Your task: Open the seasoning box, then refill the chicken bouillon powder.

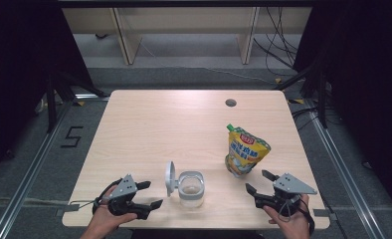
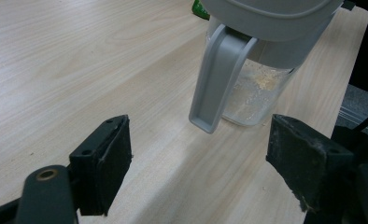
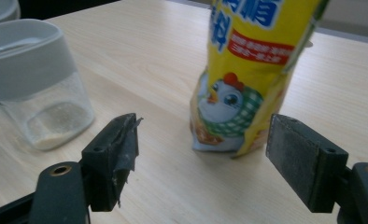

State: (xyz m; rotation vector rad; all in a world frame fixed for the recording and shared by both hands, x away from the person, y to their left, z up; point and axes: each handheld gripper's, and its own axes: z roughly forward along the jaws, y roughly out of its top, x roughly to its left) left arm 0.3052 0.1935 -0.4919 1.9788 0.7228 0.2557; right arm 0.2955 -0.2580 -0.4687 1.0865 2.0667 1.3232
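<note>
Nearest us at the near edge of the table (image 1: 134, 119), our left tongs (image 1: 149, 194) and right tongs (image 1: 258, 181) both stand spread and hold nothing. We judge the pouring done or paused: the clear container (image 1: 191, 189) sits near centre with its lid (image 1: 170, 177) flipped up, some powder at its bottom, and the yellow pouch (image 1: 245, 151) stands upright just right and farther back. Next, we think, the left tongs must catch the lid tab (image 2: 217, 79) to close it, both hands resting low, tongs angled inward.

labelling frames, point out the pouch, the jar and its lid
pouch (image 1: 245, 152), high view, middle of its yellow front
jar (image 1: 190, 190), high view, clear body
lid (image 1: 170, 177), high view, flipped-up grey flap
</note>
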